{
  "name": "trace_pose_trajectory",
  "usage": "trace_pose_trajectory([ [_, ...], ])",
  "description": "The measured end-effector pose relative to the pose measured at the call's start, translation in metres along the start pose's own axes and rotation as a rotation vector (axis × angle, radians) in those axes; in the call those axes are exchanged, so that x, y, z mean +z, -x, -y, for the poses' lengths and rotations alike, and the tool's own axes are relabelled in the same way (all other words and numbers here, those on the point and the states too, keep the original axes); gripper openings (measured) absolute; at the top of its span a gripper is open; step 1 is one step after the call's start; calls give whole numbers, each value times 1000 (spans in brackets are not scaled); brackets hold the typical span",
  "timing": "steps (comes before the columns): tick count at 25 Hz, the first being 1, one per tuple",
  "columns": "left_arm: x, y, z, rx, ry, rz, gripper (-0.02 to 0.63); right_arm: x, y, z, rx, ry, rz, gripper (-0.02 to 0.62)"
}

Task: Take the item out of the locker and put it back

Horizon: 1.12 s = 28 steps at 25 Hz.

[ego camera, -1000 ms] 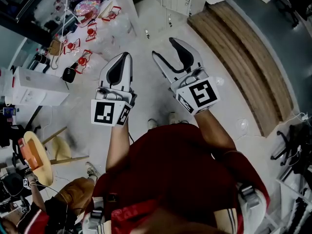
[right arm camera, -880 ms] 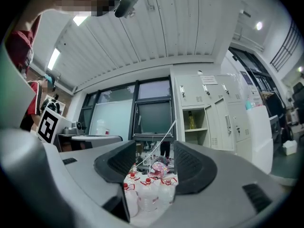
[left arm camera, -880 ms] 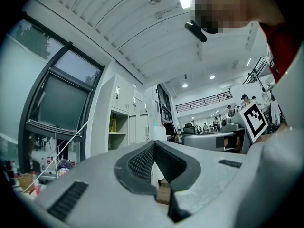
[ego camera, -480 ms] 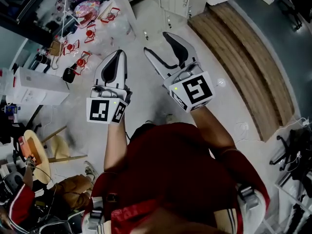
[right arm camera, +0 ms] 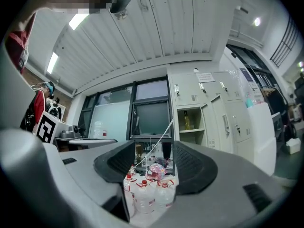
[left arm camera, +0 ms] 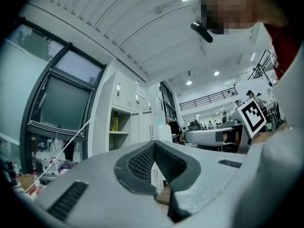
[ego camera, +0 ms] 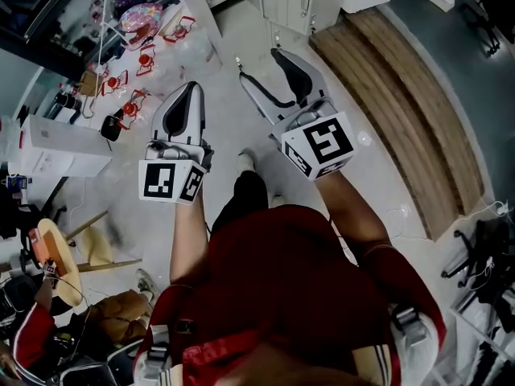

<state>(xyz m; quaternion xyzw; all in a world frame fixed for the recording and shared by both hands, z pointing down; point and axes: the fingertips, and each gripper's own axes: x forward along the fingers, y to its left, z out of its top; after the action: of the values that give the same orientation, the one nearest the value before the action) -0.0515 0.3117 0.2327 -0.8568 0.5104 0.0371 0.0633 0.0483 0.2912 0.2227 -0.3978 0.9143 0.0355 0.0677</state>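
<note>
Two grippers, both empty. Left gripper (left arm camera: 154, 146): fingers clenched, tips touching. Right gripper (right arm camera: 153, 160): fingers released, just been opening, nothing between. Water jugs (right arm camera: 145, 194) on floor just beyond right fingers. Bottle (right arm camera: 186, 120) farther off, up-right of right fingers, upright on shelf inside open locker (right arm camera: 190, 95).

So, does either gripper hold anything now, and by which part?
Nothing is held. On the left gripper the jaws are together on nothing; on the right gripper they have just been opening and stand apart, empty.
</note>
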Motion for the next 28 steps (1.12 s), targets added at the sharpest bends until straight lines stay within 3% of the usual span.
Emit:
trace_pose_trajectory([
  [10,-8,-52,-48,0,-2,30,6,-3,-57,42,-25,21,14,233],
  [28,-26,-164,-202,-35,25,57,6,-13,-241,96,-65,33,4,233],
])
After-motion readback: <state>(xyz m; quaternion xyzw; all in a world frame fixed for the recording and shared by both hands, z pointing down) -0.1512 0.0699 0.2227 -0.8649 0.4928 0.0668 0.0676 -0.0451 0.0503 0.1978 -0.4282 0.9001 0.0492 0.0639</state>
